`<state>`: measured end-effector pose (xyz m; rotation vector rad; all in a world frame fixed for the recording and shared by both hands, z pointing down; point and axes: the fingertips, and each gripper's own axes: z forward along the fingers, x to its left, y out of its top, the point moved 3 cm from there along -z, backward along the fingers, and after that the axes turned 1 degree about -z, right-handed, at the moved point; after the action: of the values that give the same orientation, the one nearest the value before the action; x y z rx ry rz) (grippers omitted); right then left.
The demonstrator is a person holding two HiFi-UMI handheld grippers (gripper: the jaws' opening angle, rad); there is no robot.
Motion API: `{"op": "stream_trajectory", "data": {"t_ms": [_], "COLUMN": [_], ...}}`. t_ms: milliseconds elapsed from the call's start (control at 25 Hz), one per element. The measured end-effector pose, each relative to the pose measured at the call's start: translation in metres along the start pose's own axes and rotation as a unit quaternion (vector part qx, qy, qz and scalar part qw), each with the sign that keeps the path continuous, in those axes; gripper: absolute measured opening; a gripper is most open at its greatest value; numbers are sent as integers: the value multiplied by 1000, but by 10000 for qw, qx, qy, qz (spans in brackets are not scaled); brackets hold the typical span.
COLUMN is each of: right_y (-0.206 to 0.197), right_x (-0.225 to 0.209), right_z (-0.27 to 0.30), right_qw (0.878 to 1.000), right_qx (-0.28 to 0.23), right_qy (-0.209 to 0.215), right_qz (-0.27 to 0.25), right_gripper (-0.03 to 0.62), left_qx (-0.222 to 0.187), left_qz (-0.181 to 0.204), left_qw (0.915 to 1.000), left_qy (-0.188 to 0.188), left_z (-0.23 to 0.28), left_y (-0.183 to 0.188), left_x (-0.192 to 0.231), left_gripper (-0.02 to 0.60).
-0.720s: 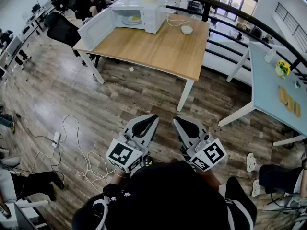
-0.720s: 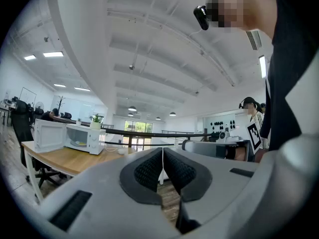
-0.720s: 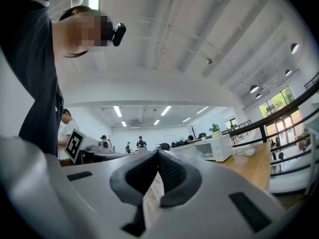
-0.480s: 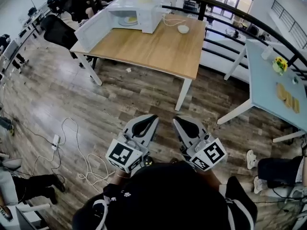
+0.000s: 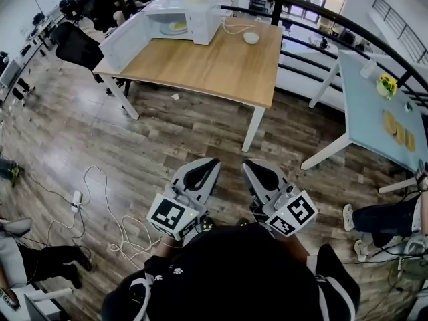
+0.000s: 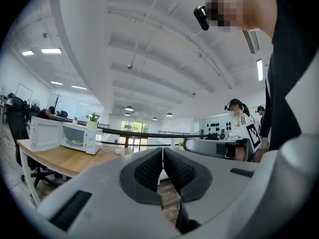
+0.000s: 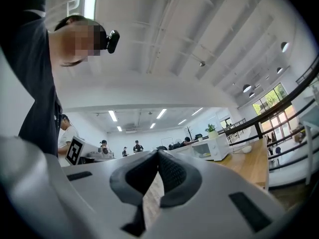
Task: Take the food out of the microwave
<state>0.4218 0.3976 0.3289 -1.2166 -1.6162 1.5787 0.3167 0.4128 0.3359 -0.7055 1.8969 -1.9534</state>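
A white microwave point(image 5: 184, 15) stands at the far corner of the wooden table point(image 5: 207, 62), with its door point(image 5: 130, 40) swung open to the left. Inside it lies yellowish food on a plate point(image 5: 177, 27). My left gripper point(image 5: 202, 170) and right gripper point(image 5: 256, 171) are held side by side near my body, over the floor and well short of the table. Both have their jaws shut with nothing between them. The left gripper view shows its shut pads point(image 6: 149, 169) and the microwave point(image 6: 65, 136) far off at left. In the right gripper view the microwave point(image 7: 213, 147) lies far off at right.
A small white round object point(image 5: 251, 37) and a cable lie on the table beside the microwave. A black office chair point(image 5: 75, 42) stands left of the table. A pale table point(image 5: 371, 119) is at right. Cables and a power strip point(image 5: 77, 196) lie on the floor at left.
The table and microwave have slid slightly up and left in the head view. Both grippers keep the same pose, jaws shut.
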Motion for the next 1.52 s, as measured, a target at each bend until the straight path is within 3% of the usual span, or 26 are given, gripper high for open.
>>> {"op": "stream_trajectory", "data": {"t_ms": [360,880,1520], "right_y": [-4,-18,-51], "right_x": [10,40,51], "right_z": [26,84,137], "right_qw": [9999,9989,9972], "right_qx": [70,111,499], "right_qy": [76,439,547], "right_qz": [-7,-71,97], "right_gripper": [0,0,2], "left_qx": [-94,-339,-315], "left_qz": [-86,-115,-252], "left_qw": [9999,9980,9948], "left_qy": [98,515,930], "left_z": [-16,-62,-102], "left_y": [2,6,-6], "left_x": [24,76,126], "left_gripper": [17,17,17]}}
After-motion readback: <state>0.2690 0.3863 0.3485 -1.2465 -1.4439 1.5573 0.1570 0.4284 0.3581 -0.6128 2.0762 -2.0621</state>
